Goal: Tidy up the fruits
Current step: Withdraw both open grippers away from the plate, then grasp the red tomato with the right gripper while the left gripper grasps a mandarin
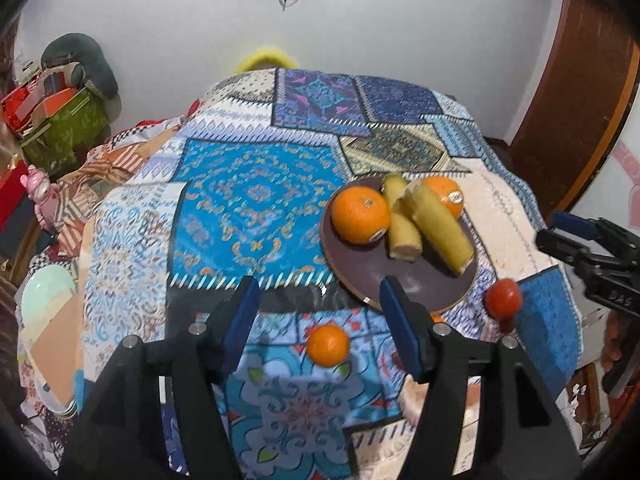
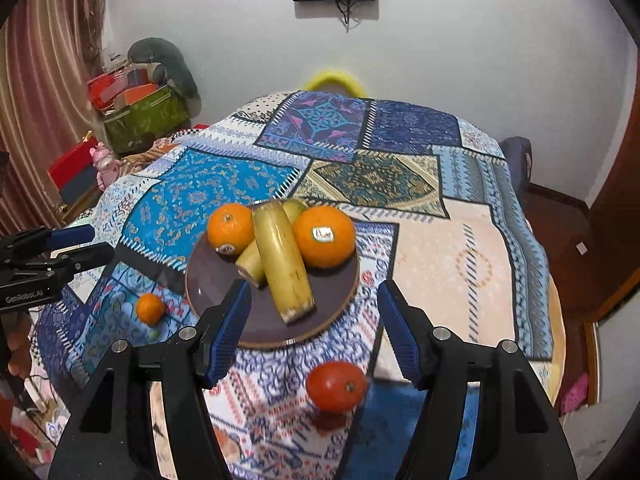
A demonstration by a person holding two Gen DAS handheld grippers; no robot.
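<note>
Both the left gripper (image 1: 320, 312) and the right gripper (image 2: 314, 320) have jaws spread and empty. The small orange (image 1: 328, 345) and tomato (image 2: 336, 386) lie on the tabletop (image 2: 460, 256), off the plate (image 2: 208, 280). Risk: either round fruit rolls on the cloth if nudged, and the crowded plate leaves little room.

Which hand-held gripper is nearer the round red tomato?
Right. The right hand-held gripper hangs open just above the round red tomato; the left hand-held gripper sits off to its side, above the small orange.

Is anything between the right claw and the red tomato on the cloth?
Nothing visible. The tomato lies alone on the tablecloth, in line with the open right claw; the plate sits beyond it.
</note>
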